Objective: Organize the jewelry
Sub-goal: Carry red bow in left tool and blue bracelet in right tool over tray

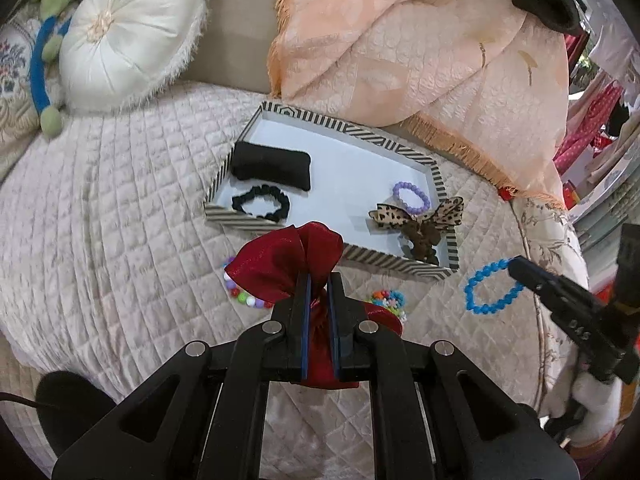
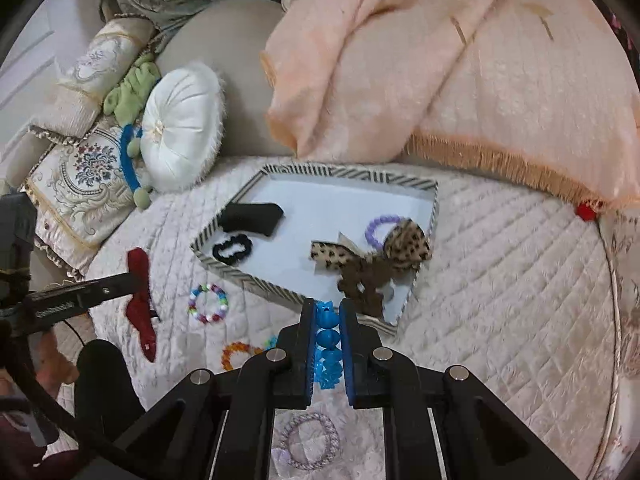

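My left gripper (image 1: 319, 280) is shut on a red satin bow (image 1: 286, 258) and holds it above the quilt, short of the striped tray (image 1: 400, 264). The bow (image 2: 140, 304) and that gripper (image 2: 138, 282) also show in the right wrist view. My right gripper (image 2: 327, 308) is shut on a blue bead bracelet (image 2: 328, 344), near the tray's (image 2: 240, 276) front corner; it also shows in the left wrist view (image 1: 514, 266) with the bracelet (image 1: 486, 290). The tray holds a black cushion (image 1: 272, 164), a black scrunchie (image 1: 260, 202), a purple bracelet (image 1: 412, 196) and a leopard bow (image 1: 420, 220).
On the quilt lie a multicolour bead bracelet (image 2: 208, 304), an orange one (image 2: 236, 354), a lilac rope one (image 2: 310, 440) and a bright bead cluster (image 1: 388, 300). A white round cushion (image 1: 132, 28) and a peach fringed blanket (image 1: 420, 40) lie behind the tray.
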A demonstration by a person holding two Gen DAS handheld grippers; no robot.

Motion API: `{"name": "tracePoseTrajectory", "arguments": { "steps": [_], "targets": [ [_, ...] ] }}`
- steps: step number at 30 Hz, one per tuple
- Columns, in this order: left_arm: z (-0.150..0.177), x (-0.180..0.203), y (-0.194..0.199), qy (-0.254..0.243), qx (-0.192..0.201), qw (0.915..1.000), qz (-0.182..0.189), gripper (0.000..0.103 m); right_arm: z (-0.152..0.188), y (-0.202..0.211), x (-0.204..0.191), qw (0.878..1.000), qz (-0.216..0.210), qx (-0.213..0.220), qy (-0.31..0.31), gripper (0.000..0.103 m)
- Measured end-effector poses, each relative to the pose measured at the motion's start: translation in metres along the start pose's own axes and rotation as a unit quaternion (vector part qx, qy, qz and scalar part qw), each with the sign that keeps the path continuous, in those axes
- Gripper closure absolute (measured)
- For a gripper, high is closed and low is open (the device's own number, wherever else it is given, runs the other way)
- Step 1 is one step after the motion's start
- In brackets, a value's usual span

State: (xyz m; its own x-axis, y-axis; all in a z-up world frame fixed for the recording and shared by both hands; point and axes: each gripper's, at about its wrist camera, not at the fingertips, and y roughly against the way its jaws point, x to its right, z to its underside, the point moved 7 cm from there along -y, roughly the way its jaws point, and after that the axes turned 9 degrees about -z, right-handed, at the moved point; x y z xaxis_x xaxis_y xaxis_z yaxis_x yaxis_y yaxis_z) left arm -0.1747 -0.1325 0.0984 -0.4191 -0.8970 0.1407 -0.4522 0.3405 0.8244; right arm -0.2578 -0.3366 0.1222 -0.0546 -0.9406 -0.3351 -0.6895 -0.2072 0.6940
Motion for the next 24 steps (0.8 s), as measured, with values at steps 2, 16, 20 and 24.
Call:
{"name": "tracePoseTrajectory", "arguments": {
  "steps": [2, 16, 20, 24],
  "targets": [
    [-0.004, 0.002, 0.000, -0.007, 0.007, 0.9999, -0.008, 0.096, -0.006, 0.002, -0.006, 1.000, -0.001, 0.003, 0.008, 0.092],
    [-0.033, 0.010, -0.008, -0.028, 0.030, 0.9987, -0.031, 0.096, -0.036, -0.012, -0.020, 1.000, -0.010, 0.006, 0.023, 0.092],
    [-0.043, 0.011, -0.015, -0.029, 0.030, 0.9985, -0.036, 0.096, -0.041, -0.020, -0.017, 1.000, -0.013, 0.004, 0.019, 0.092],
    [-0.052, 0.012, -0.025, -0.029, 0.026, 0.9985, -0.037, 0.096, -0.047, -0.030, -0.016, 1.000, -0.014, -0.002, 0.021, 0.092]
  ]
}}
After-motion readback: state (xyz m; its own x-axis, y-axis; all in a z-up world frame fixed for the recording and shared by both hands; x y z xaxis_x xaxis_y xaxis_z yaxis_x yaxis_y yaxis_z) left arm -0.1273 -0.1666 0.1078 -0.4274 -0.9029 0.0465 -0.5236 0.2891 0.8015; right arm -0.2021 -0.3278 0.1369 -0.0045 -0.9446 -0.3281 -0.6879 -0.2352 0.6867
